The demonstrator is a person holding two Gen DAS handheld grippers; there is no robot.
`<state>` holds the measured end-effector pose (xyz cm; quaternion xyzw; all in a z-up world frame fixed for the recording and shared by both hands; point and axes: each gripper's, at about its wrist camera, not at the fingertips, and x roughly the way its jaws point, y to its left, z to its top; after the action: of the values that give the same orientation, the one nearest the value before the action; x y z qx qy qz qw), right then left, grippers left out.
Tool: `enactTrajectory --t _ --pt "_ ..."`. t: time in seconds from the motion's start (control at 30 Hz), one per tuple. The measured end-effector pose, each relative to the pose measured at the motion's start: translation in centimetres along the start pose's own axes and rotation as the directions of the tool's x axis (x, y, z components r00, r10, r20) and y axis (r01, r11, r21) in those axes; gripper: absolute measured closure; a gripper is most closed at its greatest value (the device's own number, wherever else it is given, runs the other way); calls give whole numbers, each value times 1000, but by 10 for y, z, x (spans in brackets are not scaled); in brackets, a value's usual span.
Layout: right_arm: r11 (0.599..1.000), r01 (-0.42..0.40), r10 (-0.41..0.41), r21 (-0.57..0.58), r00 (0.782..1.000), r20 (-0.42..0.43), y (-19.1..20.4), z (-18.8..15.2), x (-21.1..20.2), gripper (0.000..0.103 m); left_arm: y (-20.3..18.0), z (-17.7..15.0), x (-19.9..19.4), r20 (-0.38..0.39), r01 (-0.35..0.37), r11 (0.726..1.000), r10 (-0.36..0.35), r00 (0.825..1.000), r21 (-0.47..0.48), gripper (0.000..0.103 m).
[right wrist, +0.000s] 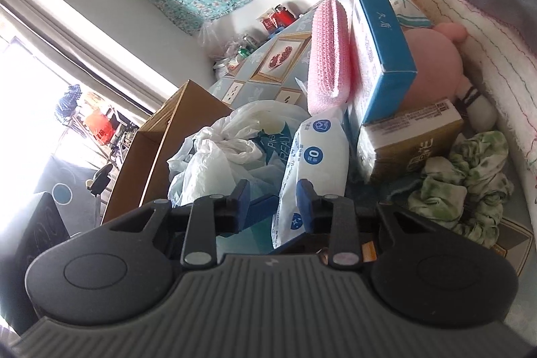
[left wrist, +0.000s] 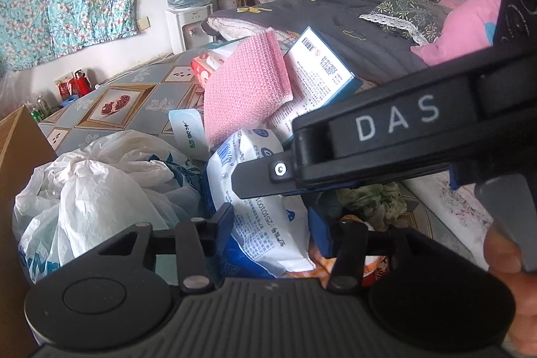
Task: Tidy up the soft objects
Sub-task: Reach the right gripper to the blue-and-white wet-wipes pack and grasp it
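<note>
A white soft pack with blue print [left wrist: 265, 217] [right wrist: 312, 156] stands on end in a heap of goods. My left gripper [left wrist: 270, 223] has its jaws narrowed on the pack's lower part, with a pad against each side. One finger [left wrist: 261, 176] of my right gripper lies across the pack's upper face; the other finger is hidden behind it. In the right wrist view my right gripper [right wrist: 273, 200] holds the pack's lower edge between its blue pads. A pink knitted pad [left wrist: 245, 89] [right wrist: 329, 56] leans behind the pack. A green-white crumpled cloth [right wrist: 470, 176] lies to the right.
A blue-white carton [left wrist: 319, 72] [right wrist: 379, 56] and a gold box [right wrist: 409, 143] crowd the pack's far side. White plastic bags [left wrist: 94, 190] [right wrist: 228, 150] and a cardboard box [right wrist: 167, 140] stand left. A grey quilt [left wrist: 335, 15] and pink pillow [left wrist: 463, 32] lie behind. A person's thumb [left wrist: 510, 257] shows.
</note>
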<state>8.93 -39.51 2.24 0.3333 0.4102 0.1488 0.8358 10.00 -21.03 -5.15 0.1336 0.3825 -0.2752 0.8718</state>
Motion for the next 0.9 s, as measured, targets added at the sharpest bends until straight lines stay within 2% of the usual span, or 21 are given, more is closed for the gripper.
enactTrajectory --t 0.13,0.27,0.43,0.57,0.63,0.8,0.9 --pt "1000 -22 22 -7 1000 14 3 2 -3 73 3 4 -4 16 -4 999 5 1000 -35 68" --pt "999 -45 46 -28 998 37 11 5 -9 73 12 12 -13 47 26 995 -22 999 -94 75" --pt "996 -71 74 -50 995 70 22 7 -25 73 20 17 -28 80 89 982 -76 994 -169 78" --pt "994 -97 103 -57 990 101 29 2 -46 73 22 14 -46 121 159 963 -135 983 -217 78" --pt "993 -105 111 -61 987 116 32 -2 -57 73 21 10 -54 144 194 953 -163 976 -233 78" --pt "993 -92 102 -78 985 141 33 -18 -81 72 29 -17 -67 217 315 888 -252 943 -335 78" --pt "996 -61 68 -66 992 110 25 -30 -74 72 36 -40 -63 214 317 867 -250 944 -384 78"
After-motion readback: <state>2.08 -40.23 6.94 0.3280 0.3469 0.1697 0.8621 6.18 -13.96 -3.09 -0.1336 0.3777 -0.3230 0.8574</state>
